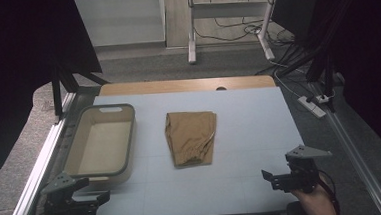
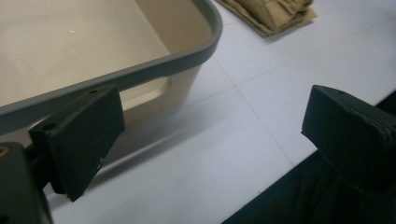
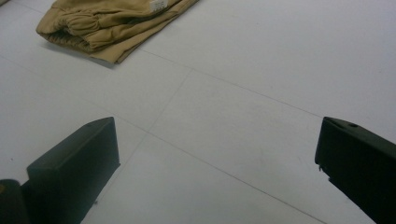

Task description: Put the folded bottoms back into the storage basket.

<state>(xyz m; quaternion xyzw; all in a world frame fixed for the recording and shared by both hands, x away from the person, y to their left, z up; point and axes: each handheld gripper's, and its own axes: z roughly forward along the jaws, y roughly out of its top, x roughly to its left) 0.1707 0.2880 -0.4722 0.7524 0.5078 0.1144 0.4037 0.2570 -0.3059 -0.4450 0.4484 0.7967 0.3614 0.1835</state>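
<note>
A folded tan garment lies flat in the middle of the pale blue-white table; its elastic waistband end faces the near side. The garment shows at the top left of the right gripper view, and a corner of it at the top of the left gripper view. A beige bin with a grey rim stands empty at the left. My left gripper hovers open at the near left corner, just in front of the bin. My right gripper hovers open at the near right, holding nothing.
A wooden strip runs along the table's far edge. Metal rails flank both sides of the table. Beyond it stand a white desk frame, loose cables and a power strip on the floor.
</note>
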